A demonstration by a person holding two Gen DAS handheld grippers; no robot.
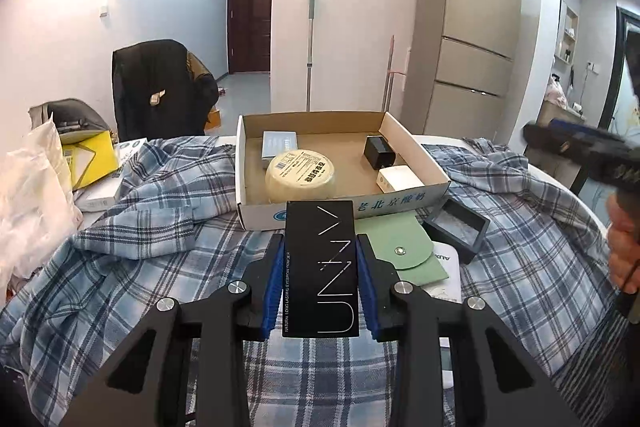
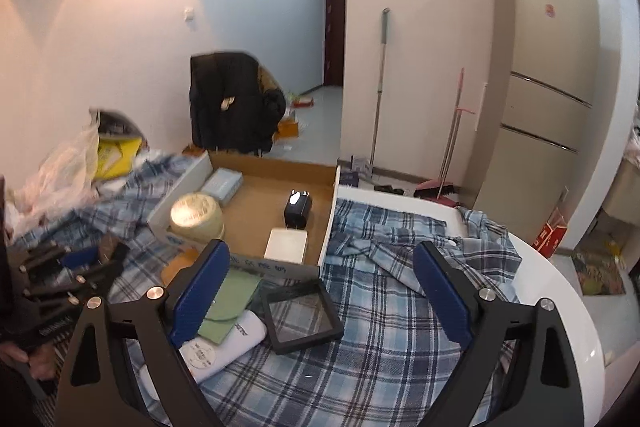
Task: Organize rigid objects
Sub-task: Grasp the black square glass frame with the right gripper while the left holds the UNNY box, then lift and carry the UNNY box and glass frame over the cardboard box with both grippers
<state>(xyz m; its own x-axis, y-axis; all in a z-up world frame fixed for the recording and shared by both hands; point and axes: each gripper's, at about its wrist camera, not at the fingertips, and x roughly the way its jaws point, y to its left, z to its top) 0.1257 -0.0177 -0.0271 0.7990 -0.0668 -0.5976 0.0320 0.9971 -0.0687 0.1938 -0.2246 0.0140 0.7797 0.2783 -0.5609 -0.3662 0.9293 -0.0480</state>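
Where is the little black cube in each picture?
Left wrist view: the black cube sits inside the cardboard tray, towards the tray's far right, behind the white box.
Right wrist view: the cube is mid-picture, in the tray near its right wall, again behind the white box.
Shared landmark: the round yellow tub, to the cube's left in both.

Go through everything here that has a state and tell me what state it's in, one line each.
Left gripper: shut on the black eyebrow powder box.
Right gripper: open, nothing between its pads.
Cardboard tray: open-topped, partly filled.
Round cream tin: lidded, inside the tray.
Black display case: closed, lying on the cloth.
Green pouch: snapped shut.
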